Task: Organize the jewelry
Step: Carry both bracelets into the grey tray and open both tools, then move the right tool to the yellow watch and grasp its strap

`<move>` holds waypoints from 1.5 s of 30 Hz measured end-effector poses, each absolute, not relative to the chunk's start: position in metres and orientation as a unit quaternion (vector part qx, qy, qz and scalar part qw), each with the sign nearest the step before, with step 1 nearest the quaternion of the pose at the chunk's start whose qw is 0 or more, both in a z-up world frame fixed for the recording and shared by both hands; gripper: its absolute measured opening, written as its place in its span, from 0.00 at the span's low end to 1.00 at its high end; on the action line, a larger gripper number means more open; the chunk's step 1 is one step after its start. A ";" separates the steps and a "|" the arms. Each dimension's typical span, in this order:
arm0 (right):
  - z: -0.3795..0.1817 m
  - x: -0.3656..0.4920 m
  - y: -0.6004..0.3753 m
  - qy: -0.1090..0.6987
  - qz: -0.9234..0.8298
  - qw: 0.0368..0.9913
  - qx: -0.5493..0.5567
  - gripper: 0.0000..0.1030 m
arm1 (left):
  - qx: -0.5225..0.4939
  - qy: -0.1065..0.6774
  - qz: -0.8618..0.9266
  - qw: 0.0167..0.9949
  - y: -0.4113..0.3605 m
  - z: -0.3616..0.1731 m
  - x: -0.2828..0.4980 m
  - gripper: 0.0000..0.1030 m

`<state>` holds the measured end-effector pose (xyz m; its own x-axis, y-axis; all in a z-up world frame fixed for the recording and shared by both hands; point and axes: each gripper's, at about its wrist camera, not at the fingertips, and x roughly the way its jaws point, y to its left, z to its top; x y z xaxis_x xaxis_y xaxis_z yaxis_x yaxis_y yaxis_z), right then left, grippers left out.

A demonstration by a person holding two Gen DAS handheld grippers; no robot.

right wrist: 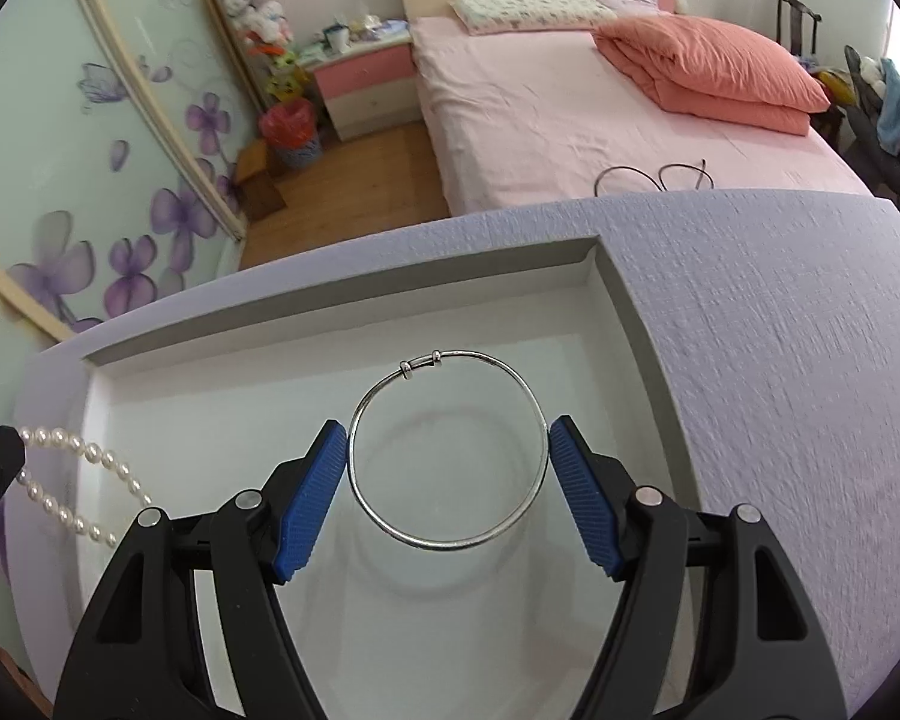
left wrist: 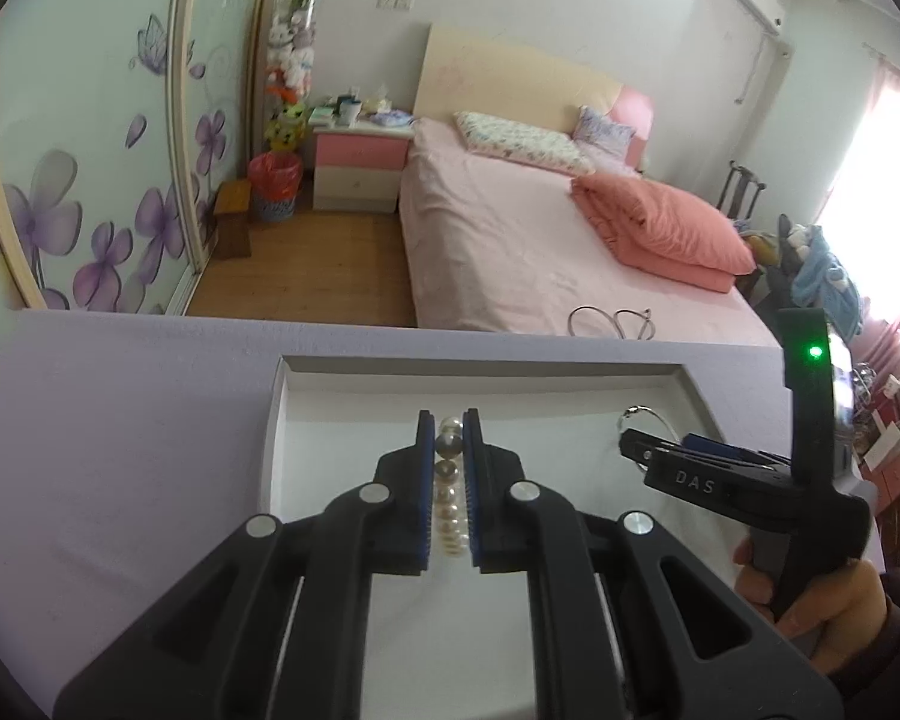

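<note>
Two pieces hover over the white tray point(right wrist: 615, 294): left gripper point(left wrist: 449, 438) clamps the pearl bracelet point(left wrist: 450, 510), right gripper point(right wrist: 448, 450) pinches the silver bangle point(right wrist: 447, 450) by its sides — springy hoop, could pop free at center frame.

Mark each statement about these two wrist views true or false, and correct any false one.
1. The left gripper is shut on the pearl bracelet. True.
2. The right gripper holds a gold chain. False: it grips a silver bangle.
3. Both pieces are over the white tray. True.
4. The tray sits on bare wood. False: on a lilac cloth.
</note>
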<state>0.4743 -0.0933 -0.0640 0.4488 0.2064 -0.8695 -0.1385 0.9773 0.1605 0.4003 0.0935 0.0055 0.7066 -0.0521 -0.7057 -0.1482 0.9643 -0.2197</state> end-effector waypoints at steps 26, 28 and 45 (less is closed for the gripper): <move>-0.004 0.332 -0.186 0.420 0.150 0.894 0.046 0.85 | -0.120 0.308 0.077 0.941 0.112 0.033 0.221 0.90; -0.010 0.318 -0.195 0.420 0.142 0.895 0.042 0.86 | -0.128 0.305 0.076 0.941 0.112 0.029 0.197 0.92; -0.063 0.266 -0.220 0.460 0.114 0.880 0.033 0.91 | -0.049 0.338 0.065 0.937 0.068 -0.021 0.129 0.97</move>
<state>0.2665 -0.2204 -0.0631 0.5506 0.2316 -0.8020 -0.1700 0.9717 0.1639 0.1287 0.0684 -0.0212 0.7625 0.0880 -0.6410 -0.1548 0.9867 -0.0487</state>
